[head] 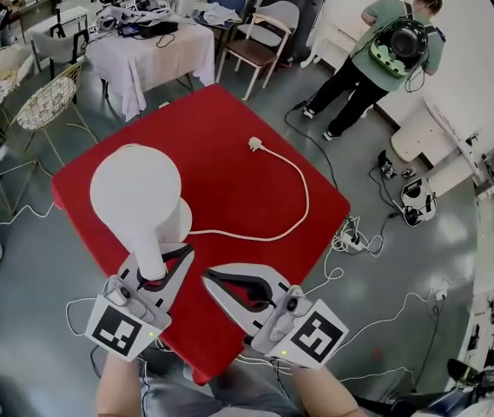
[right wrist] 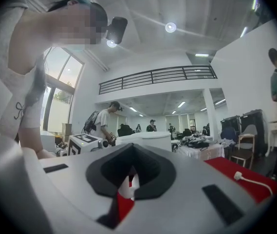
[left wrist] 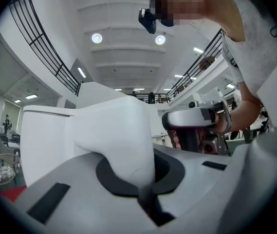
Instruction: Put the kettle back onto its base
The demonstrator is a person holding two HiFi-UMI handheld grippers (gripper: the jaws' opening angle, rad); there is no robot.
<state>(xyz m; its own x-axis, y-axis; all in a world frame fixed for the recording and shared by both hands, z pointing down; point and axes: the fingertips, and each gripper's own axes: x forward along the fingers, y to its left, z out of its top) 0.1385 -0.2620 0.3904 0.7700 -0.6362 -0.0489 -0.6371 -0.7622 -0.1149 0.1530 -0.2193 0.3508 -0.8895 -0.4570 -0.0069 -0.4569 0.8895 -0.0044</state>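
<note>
The white plastic kettle with the round domed lid (head: pixel 134 194) stands over the left part of the red square table (head: pixel 229 172), and I have it by the handle. My left gripper (head: pixel 161 266) is pinching the white curved handle (left wrist: pixel 123 140), which fills the hollow between its 2 jaws. I cannot make out the base. It would lie under the kettle, where the thin white cord (head: pixel 306 200) runs in at the kettle's foot. Whether the kettle is seated or hangs just above, I cannot tell. The cord loops away to the right of the kettle and ends in a white plug (head: pixel 254 143) lying loose beyond it. My right gripper (head: pixel 219 281) hovers to the right of the kettle's handle, jaws pressed together on nothing.

As I judge it, I grip a tall body at only 1 point, so it could swing, land off-centre and tip on the base's rim. Snagging the cord could drag the base aside. Letting go before it sits flat could topple it.
</note>
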